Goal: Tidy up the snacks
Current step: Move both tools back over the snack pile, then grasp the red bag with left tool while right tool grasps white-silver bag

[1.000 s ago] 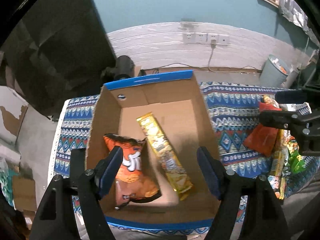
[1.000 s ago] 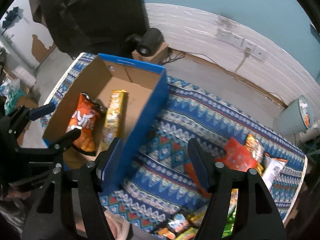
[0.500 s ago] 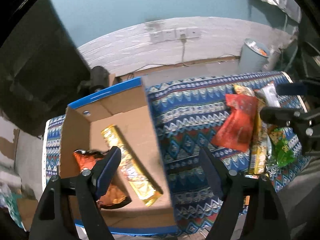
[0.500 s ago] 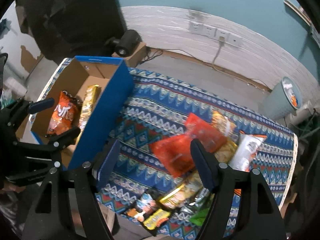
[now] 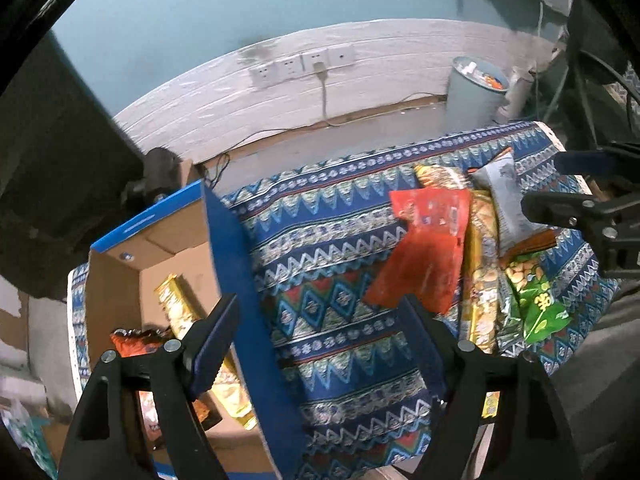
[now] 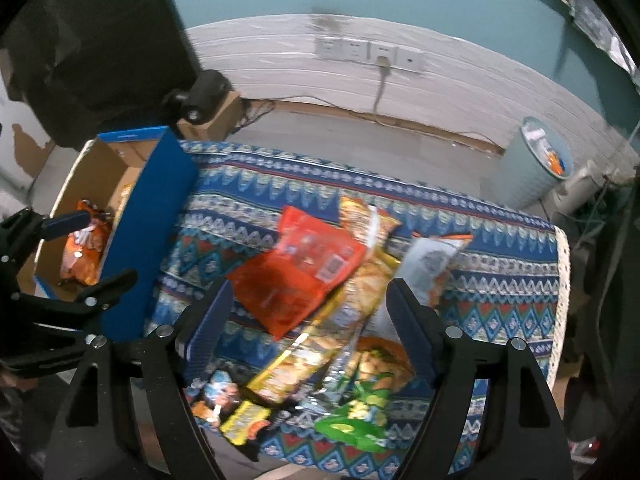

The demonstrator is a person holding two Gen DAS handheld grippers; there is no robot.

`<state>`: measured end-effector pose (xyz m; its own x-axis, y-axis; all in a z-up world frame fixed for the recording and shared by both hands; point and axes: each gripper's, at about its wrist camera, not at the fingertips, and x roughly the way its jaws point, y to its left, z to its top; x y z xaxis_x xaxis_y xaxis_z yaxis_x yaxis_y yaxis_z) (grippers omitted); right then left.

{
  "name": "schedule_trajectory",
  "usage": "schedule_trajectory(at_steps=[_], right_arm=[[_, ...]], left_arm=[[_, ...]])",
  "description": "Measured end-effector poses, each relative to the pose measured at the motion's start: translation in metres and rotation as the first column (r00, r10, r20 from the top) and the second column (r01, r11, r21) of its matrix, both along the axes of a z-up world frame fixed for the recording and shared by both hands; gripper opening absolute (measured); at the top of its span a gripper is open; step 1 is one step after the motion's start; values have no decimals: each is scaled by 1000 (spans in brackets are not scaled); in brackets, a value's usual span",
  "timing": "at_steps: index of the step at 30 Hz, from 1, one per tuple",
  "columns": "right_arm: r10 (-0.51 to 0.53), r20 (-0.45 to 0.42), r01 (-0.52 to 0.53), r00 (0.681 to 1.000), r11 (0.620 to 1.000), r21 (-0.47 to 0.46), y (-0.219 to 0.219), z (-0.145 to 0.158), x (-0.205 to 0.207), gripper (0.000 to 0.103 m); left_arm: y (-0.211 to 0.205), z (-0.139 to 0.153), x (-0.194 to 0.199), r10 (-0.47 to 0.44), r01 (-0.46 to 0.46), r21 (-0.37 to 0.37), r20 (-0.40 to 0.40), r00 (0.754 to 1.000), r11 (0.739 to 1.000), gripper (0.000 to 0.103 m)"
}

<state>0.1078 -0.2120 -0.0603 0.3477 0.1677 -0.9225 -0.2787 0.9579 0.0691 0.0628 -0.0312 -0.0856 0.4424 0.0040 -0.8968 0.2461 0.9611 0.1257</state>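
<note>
A blue-edged cardboard box (image 5: 236, 280) (image 6: 156, 216) stands at the table's left end. It holds an orange chip bag (image 6: 86, 252) (image 5: 140, 344) and a long gold packet (image 5: 180, 312). A pile of snacks lies to its right: a red bag (image 5: 424, 256) (image 6: 300, 276), a long yellow packet (image 6: 340, 320), a grey-white bag (image 6: 432, 268) and a green bag (image 6: 360, 416). My left gripper (image 5: 320, 344) is open and empty over the box's right wall. My right gripper (image 6: 308, 328) is open and empty above the red bag and yellow packet.
The table wears a blue patterned cloth (image 6: 500, 240) with its right edge near a pale bin (image 6: 532, 160). Small packets (image 6: 224, 400) lie at the front edge. A white wall with sockets (image 6: 368, 52) is behind, and a dark object (image 6: 200, 92) is on the floor.
Both grippers have swung to the right, away from the box and toward the snack pile. Both have stayed open and empty.
</note>
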Motion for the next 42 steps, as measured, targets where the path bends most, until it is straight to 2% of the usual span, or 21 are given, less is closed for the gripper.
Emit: schedule_trajectory(at_steps=[13,23,28,36,37,39,42], right_arm=[[-125,-44,123,991,992,-40,-52,-36,20,80],[-179,-111,175,978,984,-40,-77,-76,34,80],[-187,-155,187,970,982,-15,-82,-97,39,80],[-144,-172,140,975,990,-32,-73,-118,40,80],[-140,-169,135,976,990,-40,-72,-119,41,78],[-124,-171,115,977,992,-60,-70,-122,42,65],[-109,-180,99,978,993,-60,-71,-124,41,58]], left_arm=[[-36,-28,27,-59,59,-8,-56,997,998,82],[-49,-55,54,-38,38,-3,-100,994,999,82],[-55,-68,62,-35,31,-35,-146,989,999,82],[-69,-82,66,-59,56,-23,-168,984,998,82],[-71,-84,66,-61,58,-25,-173,983,998,82],[-74,-87,66,-66,62,-28,-179,982,998,82],[-78,-91,66,-77,73,-32,-187,979,997,82]])
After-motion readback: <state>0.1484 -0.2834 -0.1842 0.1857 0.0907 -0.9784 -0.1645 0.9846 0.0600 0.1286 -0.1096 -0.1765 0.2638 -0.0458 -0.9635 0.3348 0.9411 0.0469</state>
